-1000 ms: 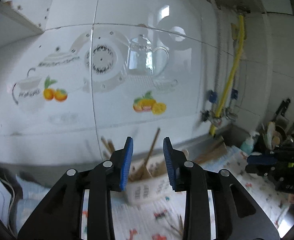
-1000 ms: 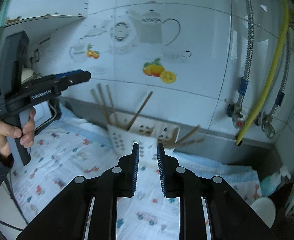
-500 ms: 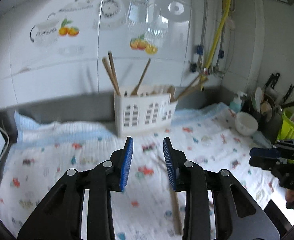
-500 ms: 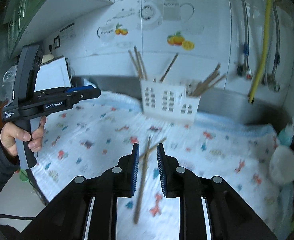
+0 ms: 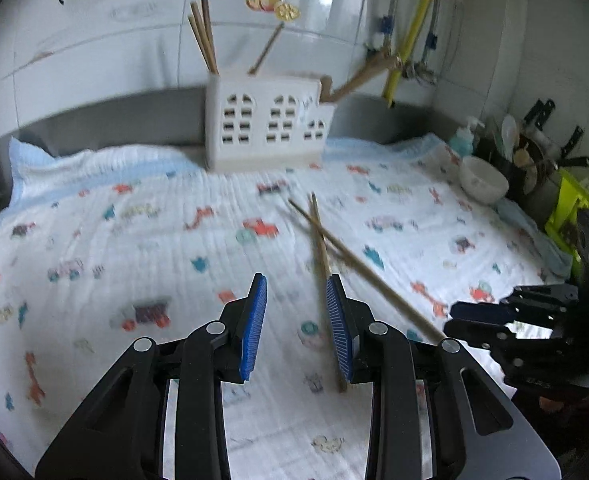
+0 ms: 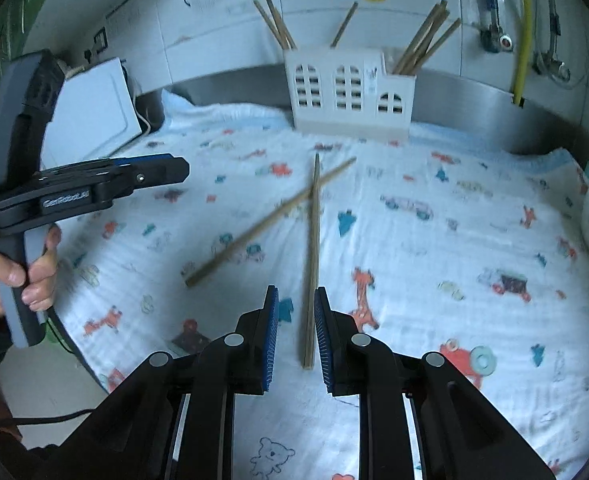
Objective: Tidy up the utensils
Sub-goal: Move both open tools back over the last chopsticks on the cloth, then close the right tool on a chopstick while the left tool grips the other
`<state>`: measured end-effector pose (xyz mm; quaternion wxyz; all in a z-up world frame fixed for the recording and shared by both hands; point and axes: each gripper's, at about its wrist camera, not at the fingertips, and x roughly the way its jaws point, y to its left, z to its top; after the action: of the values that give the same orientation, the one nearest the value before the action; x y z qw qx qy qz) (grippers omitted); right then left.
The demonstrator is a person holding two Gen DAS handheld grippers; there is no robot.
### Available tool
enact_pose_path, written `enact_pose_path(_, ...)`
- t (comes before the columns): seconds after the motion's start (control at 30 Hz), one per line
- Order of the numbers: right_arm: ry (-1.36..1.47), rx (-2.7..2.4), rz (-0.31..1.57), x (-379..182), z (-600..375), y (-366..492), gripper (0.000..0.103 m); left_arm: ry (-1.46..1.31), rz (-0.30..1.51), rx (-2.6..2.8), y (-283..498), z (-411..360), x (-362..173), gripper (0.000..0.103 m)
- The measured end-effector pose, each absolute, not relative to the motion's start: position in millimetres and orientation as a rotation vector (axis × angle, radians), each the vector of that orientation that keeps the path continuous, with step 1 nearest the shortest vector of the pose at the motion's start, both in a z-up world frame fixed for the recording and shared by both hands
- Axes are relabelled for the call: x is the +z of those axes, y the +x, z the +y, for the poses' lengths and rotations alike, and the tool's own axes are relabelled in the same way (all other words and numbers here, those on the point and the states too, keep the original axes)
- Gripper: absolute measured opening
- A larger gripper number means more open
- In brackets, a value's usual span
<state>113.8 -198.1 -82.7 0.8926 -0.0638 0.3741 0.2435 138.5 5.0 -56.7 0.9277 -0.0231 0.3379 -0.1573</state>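
Observation:
Two wooden chopsticks lie crossed on the patterned cloth: one chopstick (image 6: 313,256) runs toward my right gripper, the other chopstick (image 6: 266,222) slants to the left. They also show in the left wrist view (image 5: 321,248). My right gripper (image 6: 296,316) is open above the cloth, the near end of the first chopstick between its fingers. My left gripper (image 5: 296,312) is open and empty, just left of the chopsticks. A white utensil holder (image 6: 348,90) with several chopsticks stands at the back; it also shows in the left wrist view (image 5: 268,120).
A white bowl (image 5: 483,179), a soap bottle (image 5: 463,138) and a dark pot with utensils (image 5: 530,160) stand at the right. A white appliance (image 6: 90,116) sits at the left. Steel backsplash and yellow pipe (image 6: 522,28) are behind the holder.
Both cameras tilted down from the tiled wall to the cloth. The holder moved back in view and the two crossed chopsticks came into sight near both grippers.

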Motion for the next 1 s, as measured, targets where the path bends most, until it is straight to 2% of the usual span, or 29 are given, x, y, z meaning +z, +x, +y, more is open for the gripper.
enact_pose_path(0.23, -0.144, 0.476, 0.811, -101, -193, 123, 0.015, -0.034, 0.754, -0.361, 136, -9, -78, 0.032)
enact_pose_path(0.4, -0.146, 0.459, 0.807, -103, -194, 123, 0.007, -0.017, 0.791, -0.391, 137, -21, -90, 0.032)
enact_pose_path(0.7, -0.105, 0.455, 0.790, -94, -203, 121, 0.007, -0.053, 0.845, -0.398, 147, -28, -106, 0.031)
enact_pose_path(0.8, -0.094, 0.454, 0.771, -86, -206, 119, 0.007, -0.058, 0.846, -0.388, 150, -29, -108, 0.027)
enact_pose_path(1.0, -0.076, 0.448, 0.712, -64, -211, 114, 0.007, -0.023, 0.845, -0.348, 152, -30, -109, 0.011)
